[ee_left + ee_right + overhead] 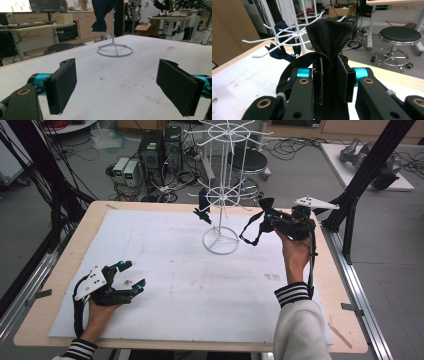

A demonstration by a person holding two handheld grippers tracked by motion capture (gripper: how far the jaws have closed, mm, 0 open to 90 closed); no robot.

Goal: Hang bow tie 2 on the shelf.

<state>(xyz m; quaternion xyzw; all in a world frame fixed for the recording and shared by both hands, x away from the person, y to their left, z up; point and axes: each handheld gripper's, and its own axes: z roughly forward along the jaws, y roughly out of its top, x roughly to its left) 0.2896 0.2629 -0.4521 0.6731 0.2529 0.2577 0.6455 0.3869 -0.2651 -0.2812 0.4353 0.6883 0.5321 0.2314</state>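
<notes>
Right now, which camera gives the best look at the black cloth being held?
The right gripper view: the black cloth bunches up close between the right tongs. The high view shows it small, dangling beside the white rack. In the left gripper view I can't pick it out.

We note that the black cloth (329,32) pinched in the right gripper (332,80) is a soft, matt fabric with a fine nap, gathered into folds, and the dark blue cloth (280,51) hanging on the rack (221,195) looks like a similar matt textile. The rack is thin wire with a smooth white coating, slightly glossy, while the table (65,255) shows pale wood at its edge under a white sheet (165,270), matt, paper-like and lightly scuffed with dark specks. The left gripper (117,85) has pads (66,82) of rough matt black material, on matt black plastic bodies with glossy teal metal-looking collars.
</notes>
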